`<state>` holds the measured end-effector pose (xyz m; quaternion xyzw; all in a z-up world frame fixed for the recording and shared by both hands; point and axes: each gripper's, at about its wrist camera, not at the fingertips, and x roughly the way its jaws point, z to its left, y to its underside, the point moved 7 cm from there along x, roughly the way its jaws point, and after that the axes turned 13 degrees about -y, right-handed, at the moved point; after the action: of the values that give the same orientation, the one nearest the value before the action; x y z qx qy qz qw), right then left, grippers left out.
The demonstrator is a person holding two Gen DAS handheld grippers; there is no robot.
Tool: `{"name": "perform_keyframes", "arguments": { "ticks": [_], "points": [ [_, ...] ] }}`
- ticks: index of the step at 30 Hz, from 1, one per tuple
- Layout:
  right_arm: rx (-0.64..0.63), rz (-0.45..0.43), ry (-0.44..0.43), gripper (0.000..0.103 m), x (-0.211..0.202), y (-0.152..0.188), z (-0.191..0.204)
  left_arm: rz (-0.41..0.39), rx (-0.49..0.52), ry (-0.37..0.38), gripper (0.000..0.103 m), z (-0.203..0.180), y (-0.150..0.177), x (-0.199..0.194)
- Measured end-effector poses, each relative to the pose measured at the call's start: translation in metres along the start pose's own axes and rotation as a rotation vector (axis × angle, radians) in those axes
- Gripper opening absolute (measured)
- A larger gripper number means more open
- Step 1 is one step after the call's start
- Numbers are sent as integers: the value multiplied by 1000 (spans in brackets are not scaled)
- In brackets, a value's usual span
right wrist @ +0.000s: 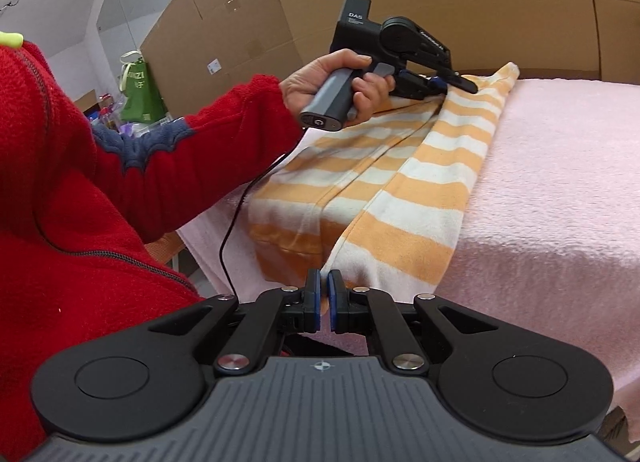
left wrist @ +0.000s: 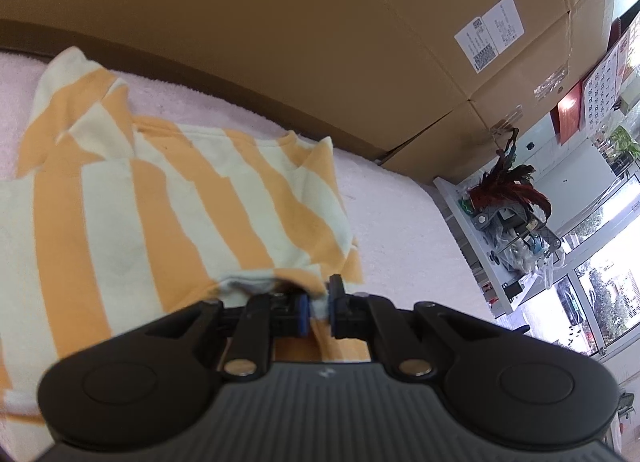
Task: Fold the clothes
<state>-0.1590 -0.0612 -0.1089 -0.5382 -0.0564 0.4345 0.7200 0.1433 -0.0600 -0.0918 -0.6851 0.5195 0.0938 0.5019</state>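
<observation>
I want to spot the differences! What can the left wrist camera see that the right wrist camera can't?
Only the left wrist view shows a wall calendar, a bright window and the left tool pinching cloth close up. Only the right wrist view shows a red fleece sleeve, a hand, a green bag and the right tool. Both show the orange-and-white striped garment on the pink towel, with brown cardboard boxes behind.
</observation>
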Motion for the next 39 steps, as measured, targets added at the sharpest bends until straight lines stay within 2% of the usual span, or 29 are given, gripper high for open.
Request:
{"name": "perform_keyframes", "arguments": {
  "ticks": [9, 21, 29, 30, 31, 34, 39],
  "points": [
    [-3, 31, -52, 5, 15, 2, 4, -56, 61, 19, 2, 1, 2, 0],
    [-4, 93, -59, 6, 26, 6, -1, -96, 77, 33, 3, 6, 6, -1],
    [-10, 145, -49, 6, 32, 9, -4, -120, 33, 62, 3, 13, 3, -5],
    [-7, 148, -58, 6, 32, 10, -4, -125, 27, 65, 3, 14, 2, -6],
    [-5, 152, -67, 1, 33, 11, -3, -125, 17, 68, 3, 15, 2, -7],
    [-6, 186, -99, 1, 39, 16, 0, -116, -1, 74, 3, 19, 1, -6],
    [3, 159, -49, 4, 26, 11, -7, -111, 44, 43, 4, 14, 4, -5]
  ]
}}
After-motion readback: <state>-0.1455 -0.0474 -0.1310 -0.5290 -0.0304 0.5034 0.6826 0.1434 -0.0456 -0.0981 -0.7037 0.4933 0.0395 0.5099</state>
